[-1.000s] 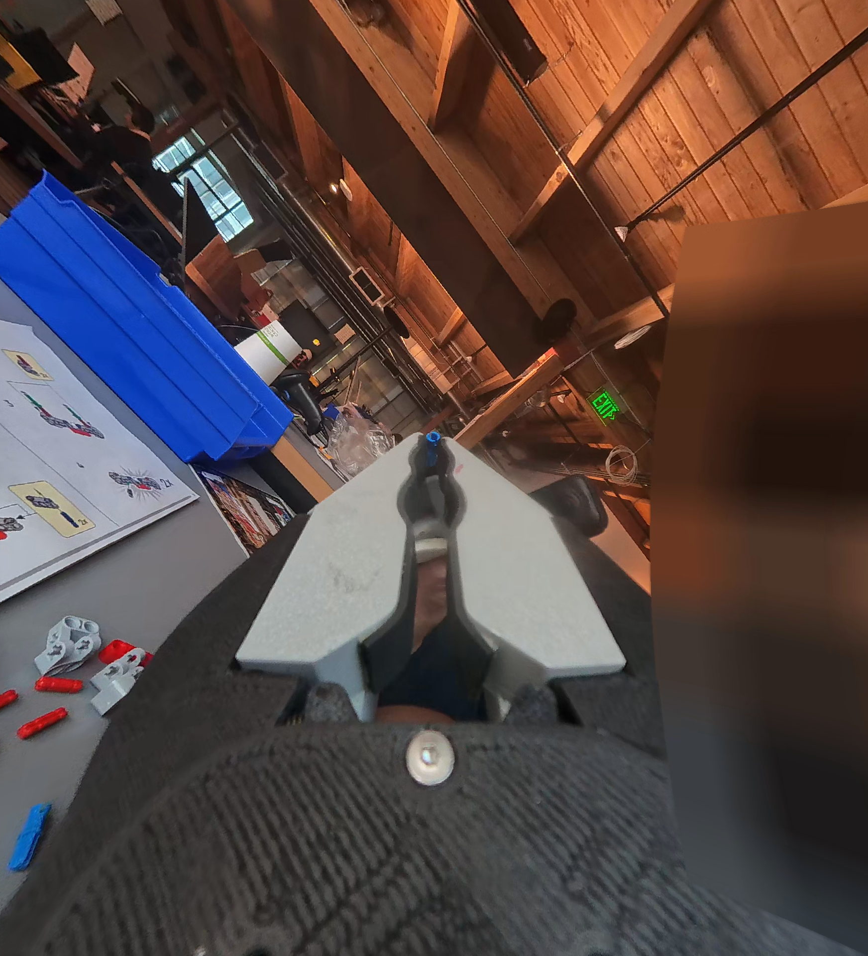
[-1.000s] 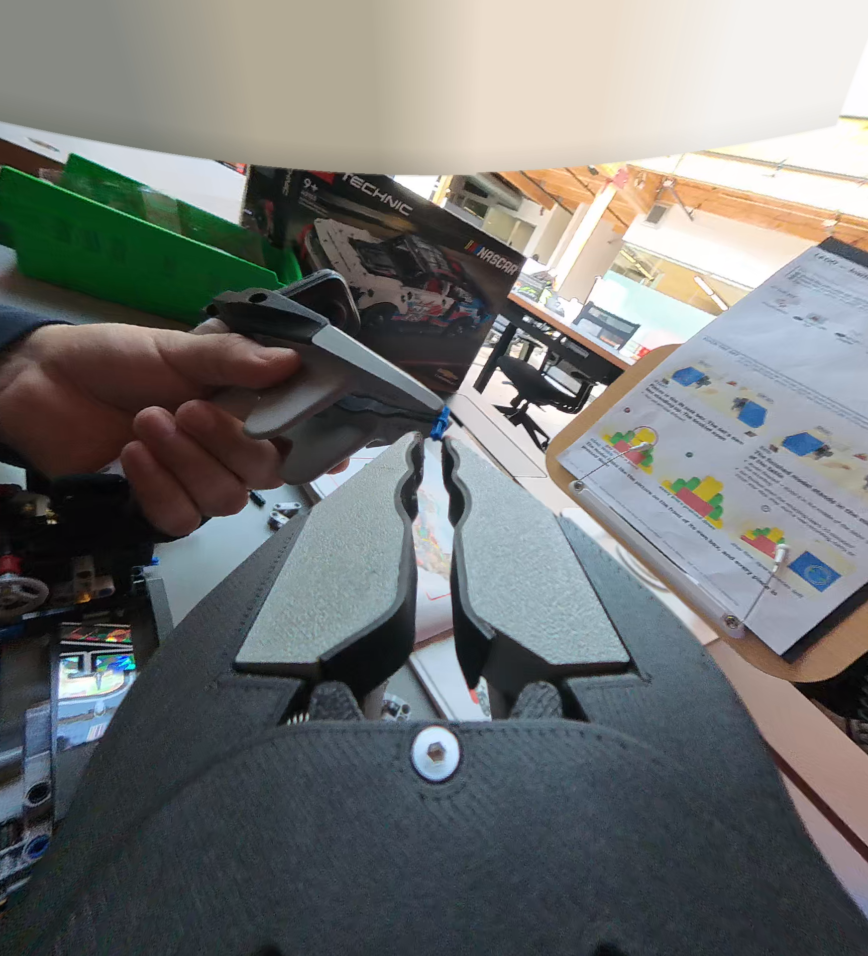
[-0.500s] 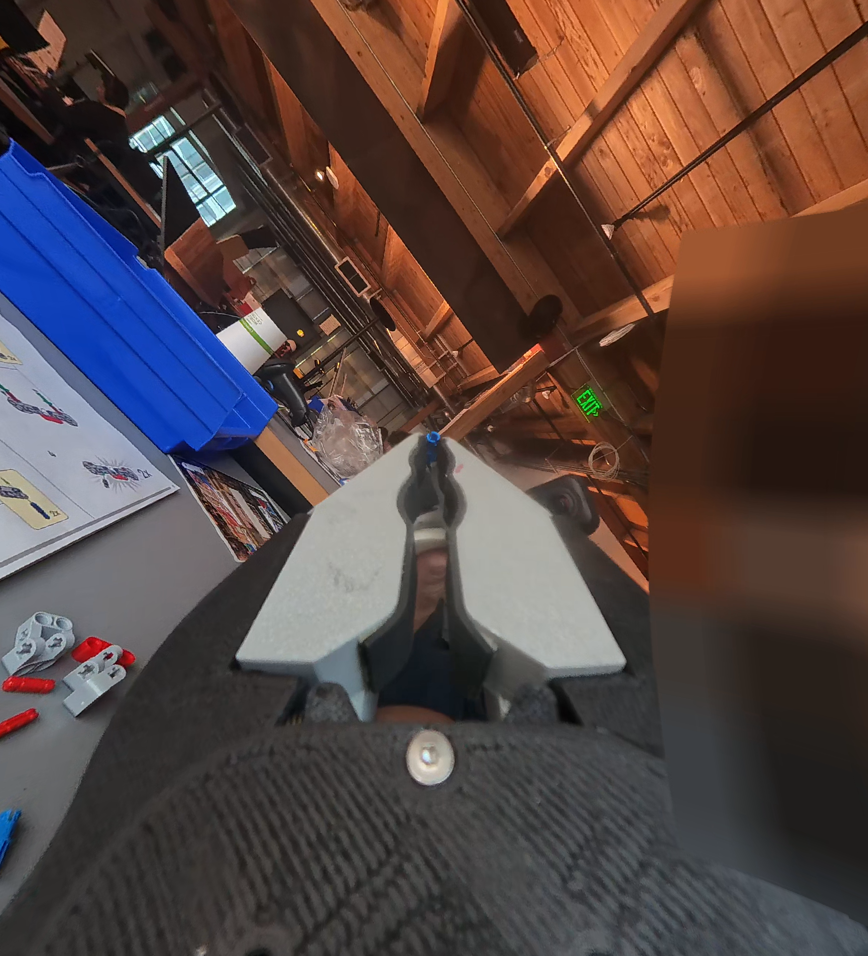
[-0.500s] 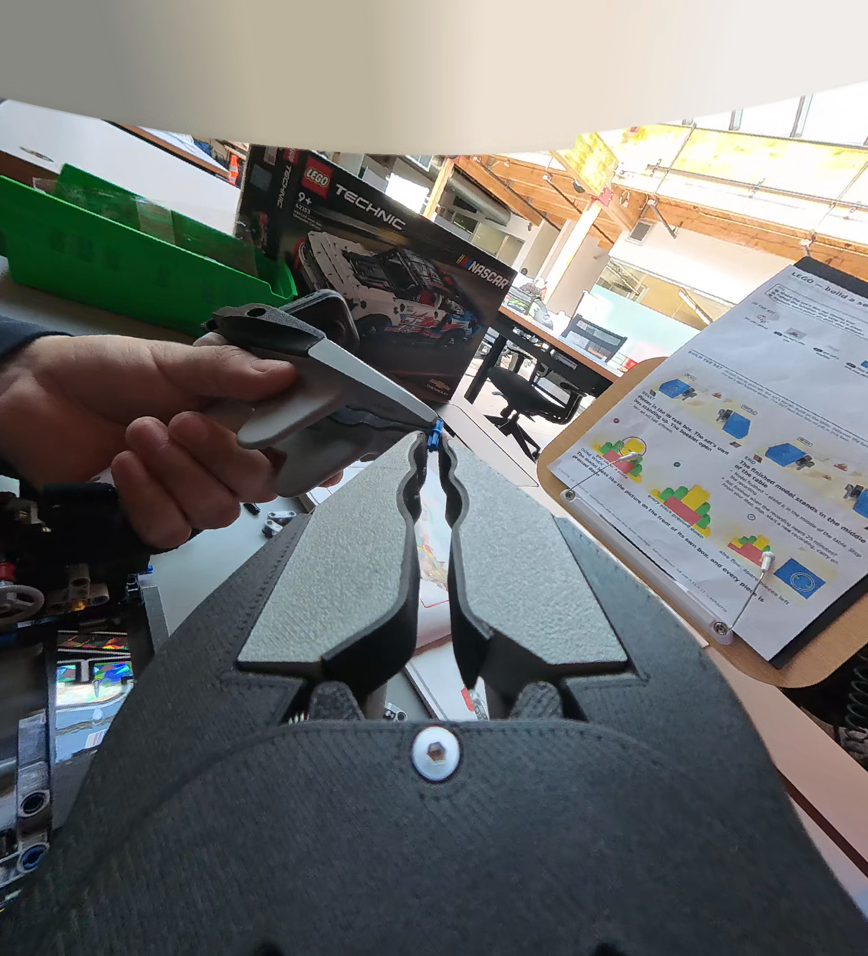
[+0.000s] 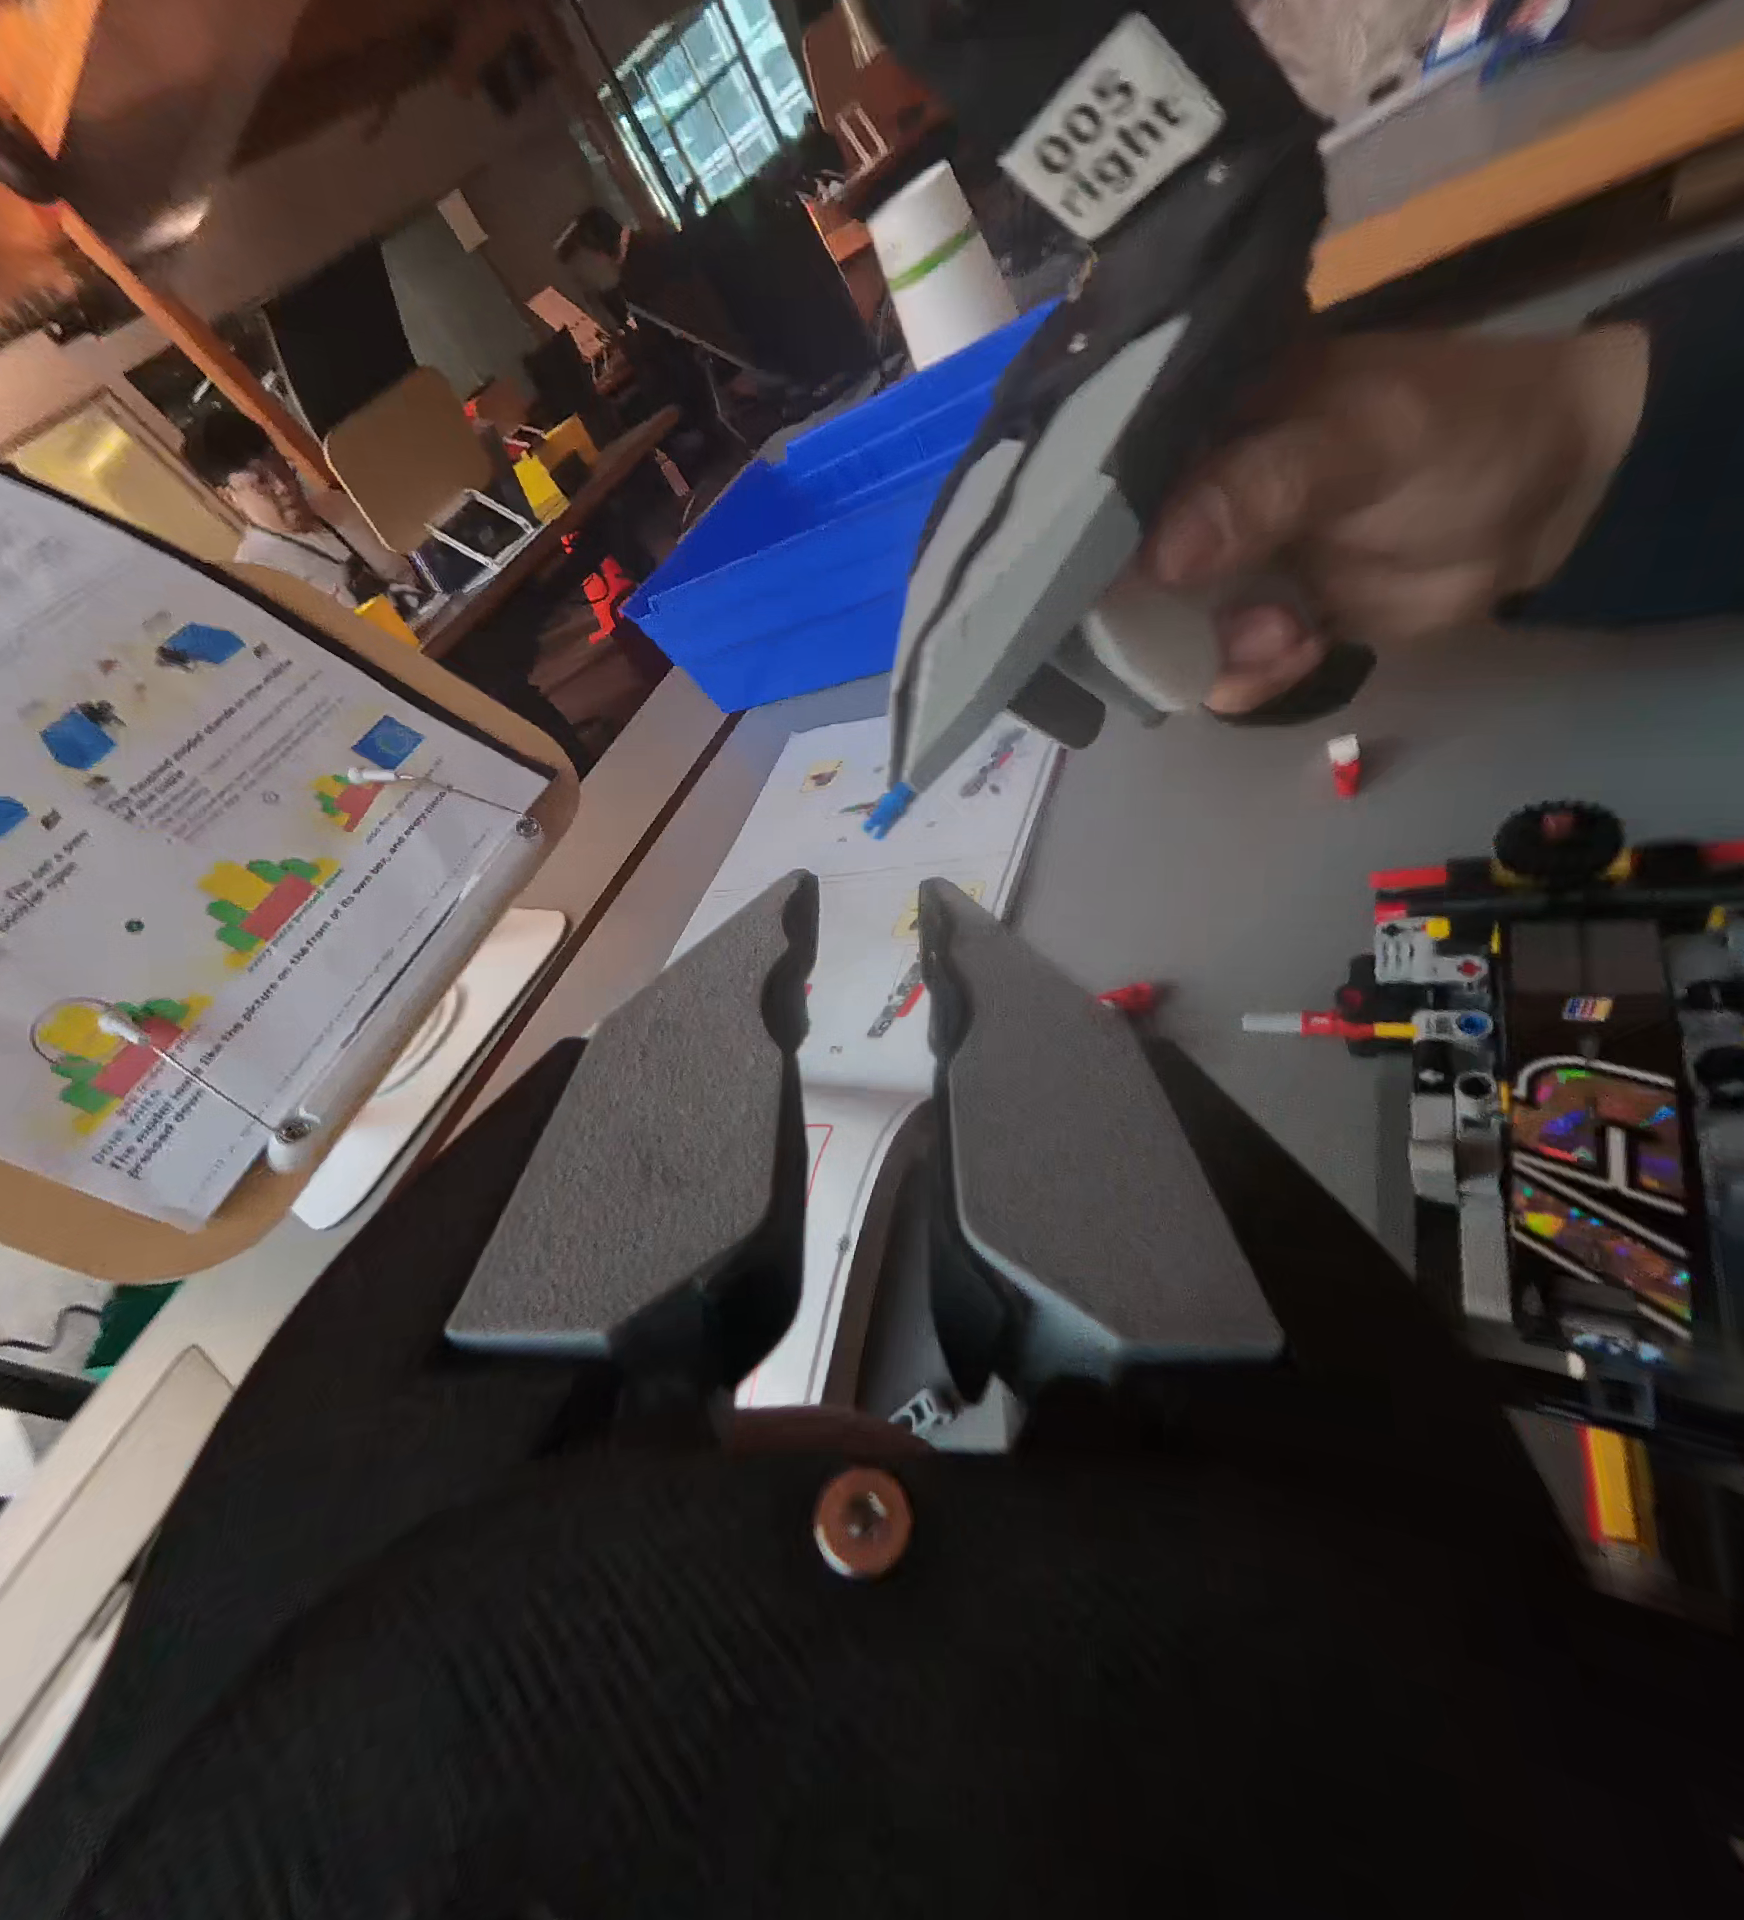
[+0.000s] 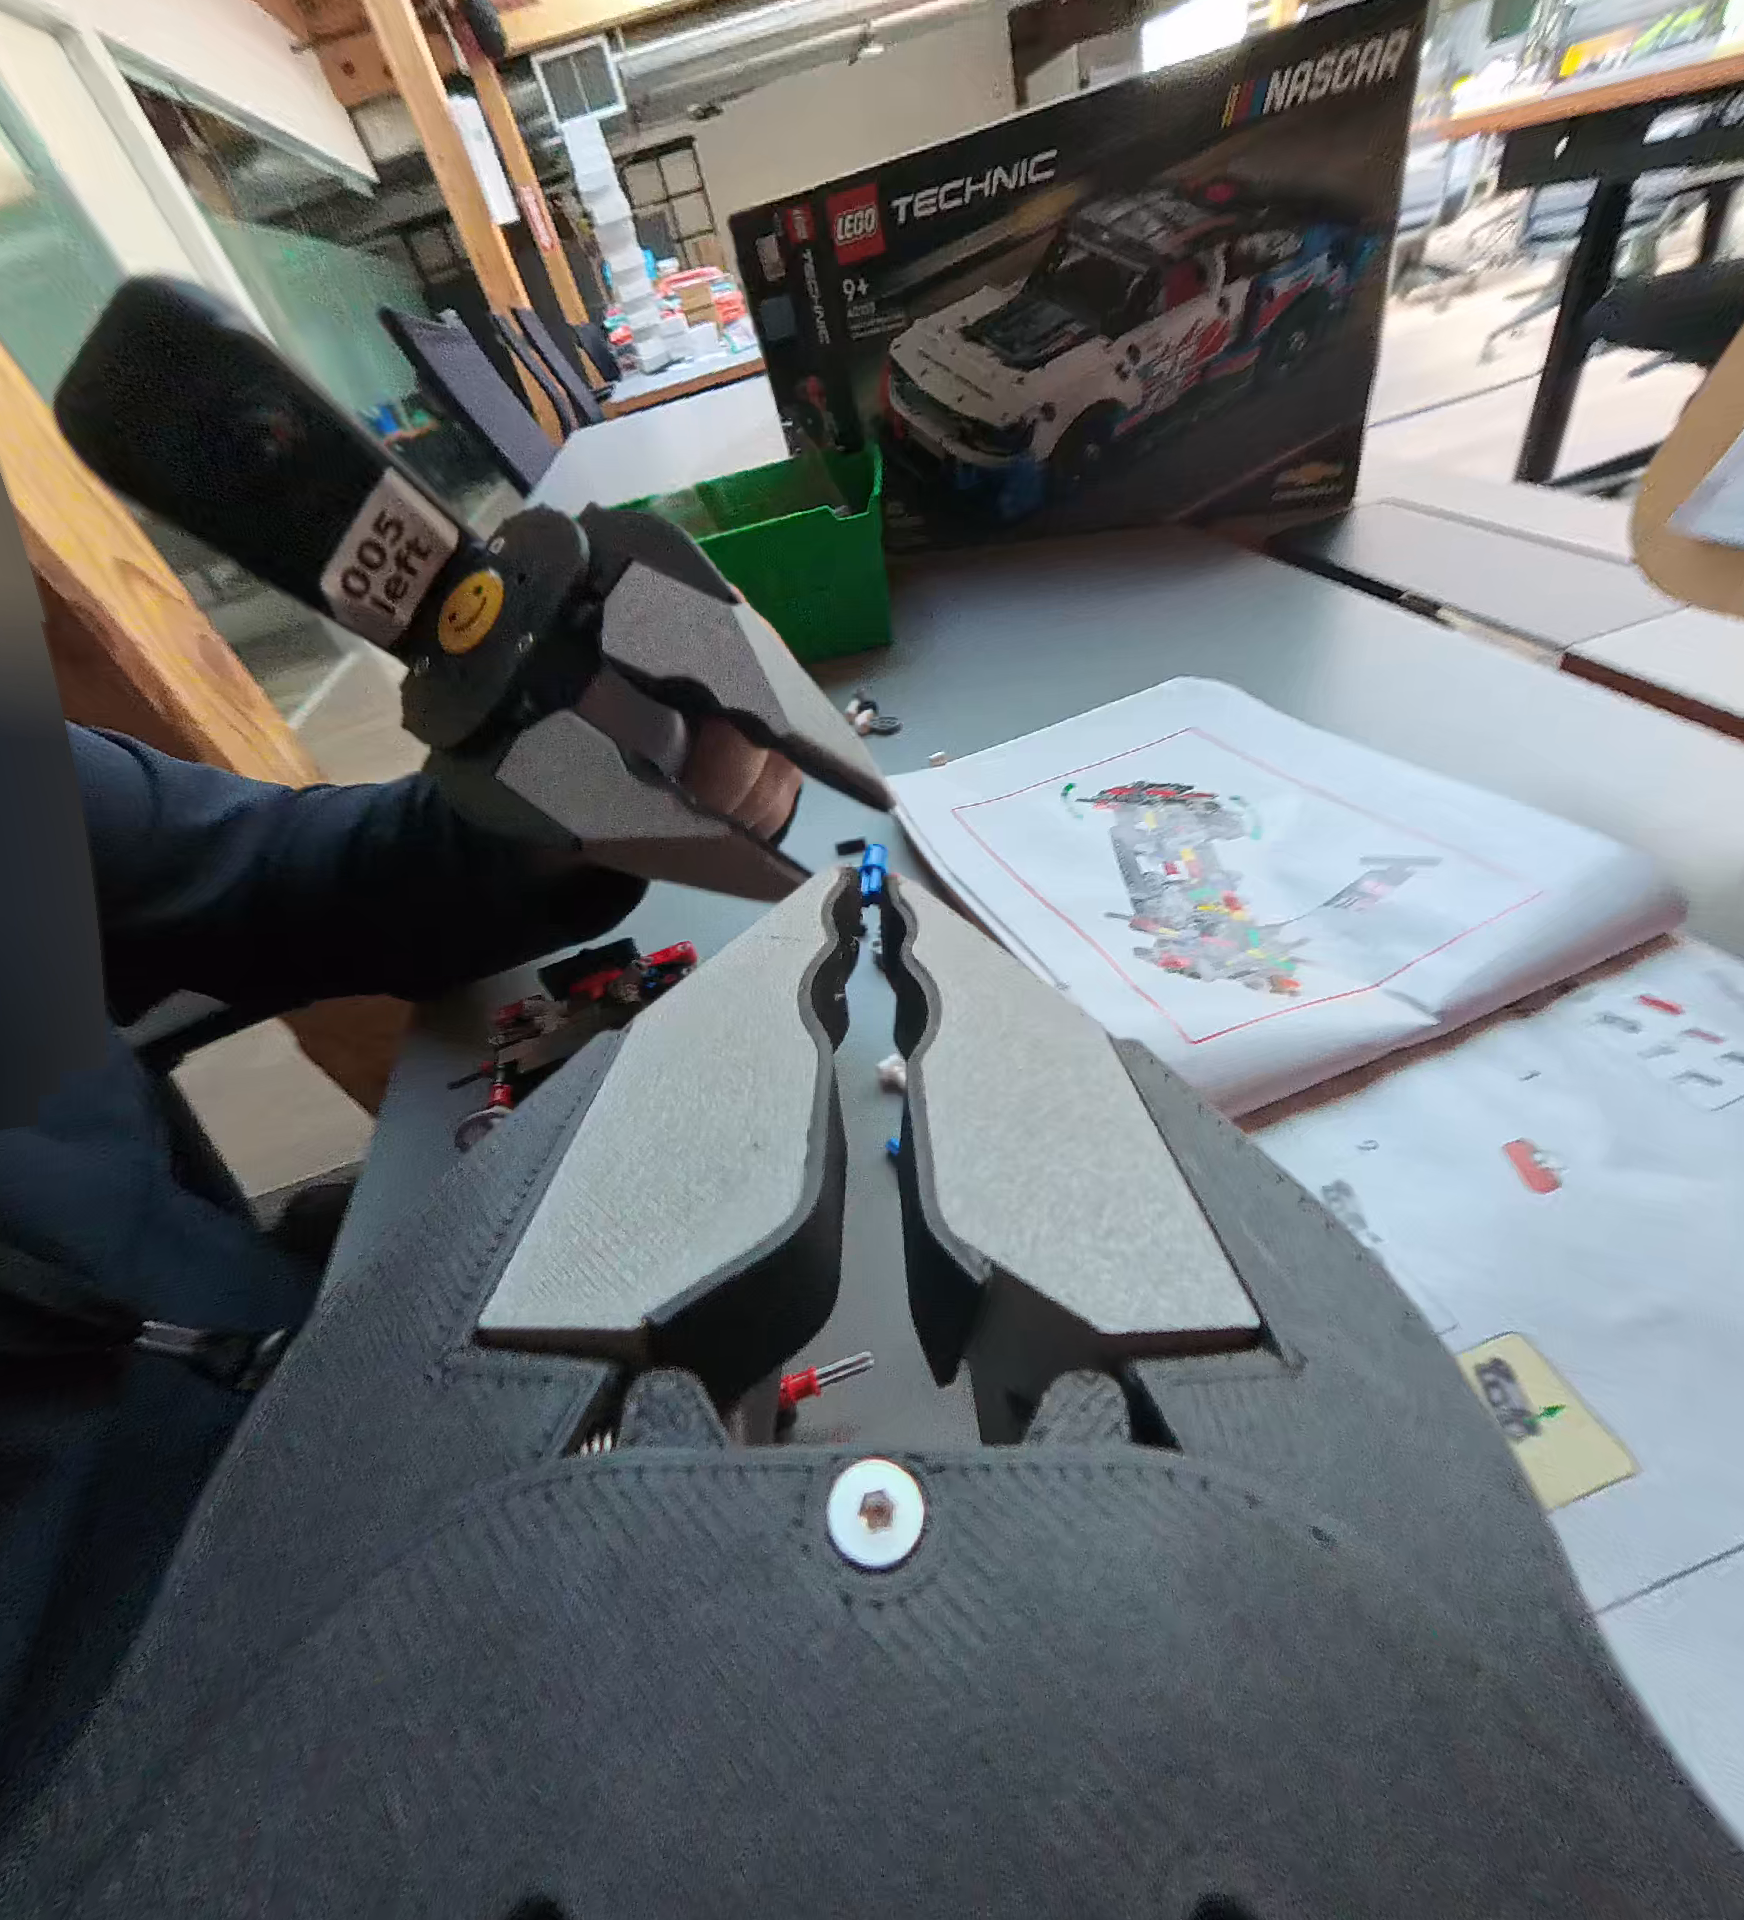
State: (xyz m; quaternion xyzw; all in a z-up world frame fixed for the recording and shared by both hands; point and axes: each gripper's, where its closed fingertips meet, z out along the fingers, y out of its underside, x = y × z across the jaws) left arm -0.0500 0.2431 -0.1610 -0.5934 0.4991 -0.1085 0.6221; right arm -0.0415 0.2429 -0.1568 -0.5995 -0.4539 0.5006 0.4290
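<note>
Right gripper [image 6: 873, 896]: closed at the tips on a small blue pin [image 6: 872, 871], which is pinched between the two fingertips and sticks out beyond them.
Left gripper [image 5: 868, 896]: parted, with nothing seen between its fingers; it is held just beside the right gripper's tips.
Blue pin: held above the grey table [image 5: 1221, 862], over the edge of the open instruction booklet [image 6: 1263, 883].
Nearby: a partly built black model car [image 5: 1595, 1122] and a blue bin [image 5: 795, 582] are seen on the table.
</note>
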